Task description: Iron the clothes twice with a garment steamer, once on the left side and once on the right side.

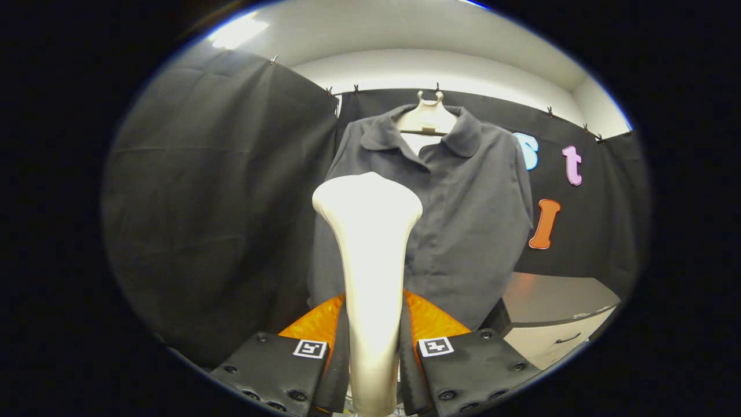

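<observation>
Cream plastic fills the gripper: both fingers press on the handle of the garment steamer, which stands upright with its wide head at 12 o'clock. Beyond the head hangs a dark grey shirt on a pale hanger. A grey surface with a drawer sits at 3 o'clock of the shirt's hem.

Light comes from a ceiling panel overhead, blown out to pure white. The booth is dim below it, and the dark shirt keeps only faint fold detail. The white steamer, clamped between the gripper fingers, catches a soft sheen on its head. The cabinet top shows a warm reflection. Fisheye distortion bends the edges; focus is fairly sharp.
</observation>
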### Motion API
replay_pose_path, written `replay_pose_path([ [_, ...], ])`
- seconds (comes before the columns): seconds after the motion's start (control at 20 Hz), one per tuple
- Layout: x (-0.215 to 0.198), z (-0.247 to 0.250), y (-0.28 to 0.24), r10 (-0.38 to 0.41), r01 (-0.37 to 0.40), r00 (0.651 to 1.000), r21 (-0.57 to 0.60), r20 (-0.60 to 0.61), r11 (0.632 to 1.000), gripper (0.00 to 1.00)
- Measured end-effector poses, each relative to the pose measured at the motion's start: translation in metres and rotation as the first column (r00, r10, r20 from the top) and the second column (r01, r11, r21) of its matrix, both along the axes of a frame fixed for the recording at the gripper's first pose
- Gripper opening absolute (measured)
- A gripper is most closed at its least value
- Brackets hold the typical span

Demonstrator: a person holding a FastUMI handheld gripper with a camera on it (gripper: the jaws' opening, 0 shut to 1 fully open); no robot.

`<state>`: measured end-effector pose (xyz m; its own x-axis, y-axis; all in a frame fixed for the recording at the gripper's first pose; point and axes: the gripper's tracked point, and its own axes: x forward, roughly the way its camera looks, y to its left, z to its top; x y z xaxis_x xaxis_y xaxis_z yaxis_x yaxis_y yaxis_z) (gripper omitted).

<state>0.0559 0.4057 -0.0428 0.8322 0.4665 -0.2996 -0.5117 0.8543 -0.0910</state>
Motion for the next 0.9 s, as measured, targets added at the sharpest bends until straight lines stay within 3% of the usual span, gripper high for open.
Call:
replay_pose_path([
  [0.2, -0.017, 0.030, -0.036, -0.002, 0.000, 0.999, 0.061, 0.033, 0.998, 0.43],
  [0.9, -0.047, 0.078, -0.161, -0.146, 0.131, 0.980, 0.110, 0.134, 0.985, 0.44],
])
